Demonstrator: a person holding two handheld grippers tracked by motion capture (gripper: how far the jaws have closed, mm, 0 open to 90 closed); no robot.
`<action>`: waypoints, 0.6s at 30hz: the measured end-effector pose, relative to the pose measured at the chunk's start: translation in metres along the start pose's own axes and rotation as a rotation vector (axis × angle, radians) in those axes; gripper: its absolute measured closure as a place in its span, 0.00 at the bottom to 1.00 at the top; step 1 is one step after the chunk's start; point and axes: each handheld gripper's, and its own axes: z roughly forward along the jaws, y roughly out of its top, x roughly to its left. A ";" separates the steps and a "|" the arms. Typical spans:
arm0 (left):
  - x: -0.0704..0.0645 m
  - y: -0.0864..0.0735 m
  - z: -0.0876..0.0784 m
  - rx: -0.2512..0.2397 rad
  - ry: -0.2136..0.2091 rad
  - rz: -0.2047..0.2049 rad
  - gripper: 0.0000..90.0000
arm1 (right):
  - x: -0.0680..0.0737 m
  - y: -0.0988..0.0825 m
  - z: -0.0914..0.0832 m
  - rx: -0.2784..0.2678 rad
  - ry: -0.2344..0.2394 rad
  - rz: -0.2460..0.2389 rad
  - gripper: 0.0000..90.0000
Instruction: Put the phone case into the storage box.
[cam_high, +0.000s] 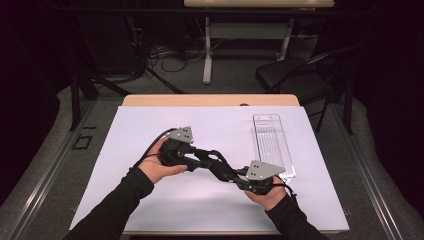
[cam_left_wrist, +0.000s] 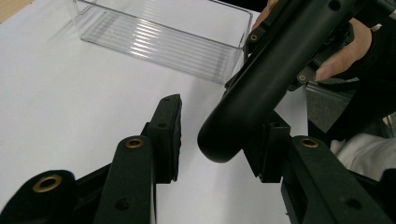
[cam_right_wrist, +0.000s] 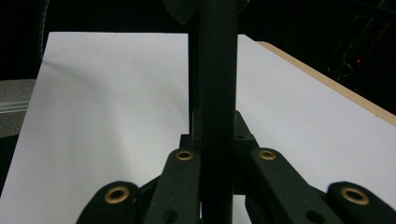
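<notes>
Handover is midway: your right gripper (cam_high: 235, 178) is clamped on the black rod (cam_left_wrist: 261, 88) above the paper; your left gripper (cam_left_wrist: 219, 140) stands part-open around its tip, one pad touching. Tray (cam_high: 270, 142) waits beside.

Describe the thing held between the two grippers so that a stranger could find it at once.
On the white sheet covering the table, left of the clear plastic tray, the grippers meet. The right gripper clamps a black rod; its rounded end sits between the left gripper's jaws. It is matte, dark and round.
</notes>
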 end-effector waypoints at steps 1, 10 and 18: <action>0.000 0.000 -0.001 -0.005 -0.001 0.003 0.67 | 0.000 0.000 0.000 0.001 0.001 0.001 0.96; 0.000 -0.001 -0.003 -0.018 -0.013 0.016 0.70 | 0.000 0.000 0.001 -0.002 0.004 -0.002 0.96; 0.000 -0.001 -0.002 -0.017 -0.027 0.025 0.76 | 0.001 -0.001 0.001 0.003 0.004 -0.002 0.96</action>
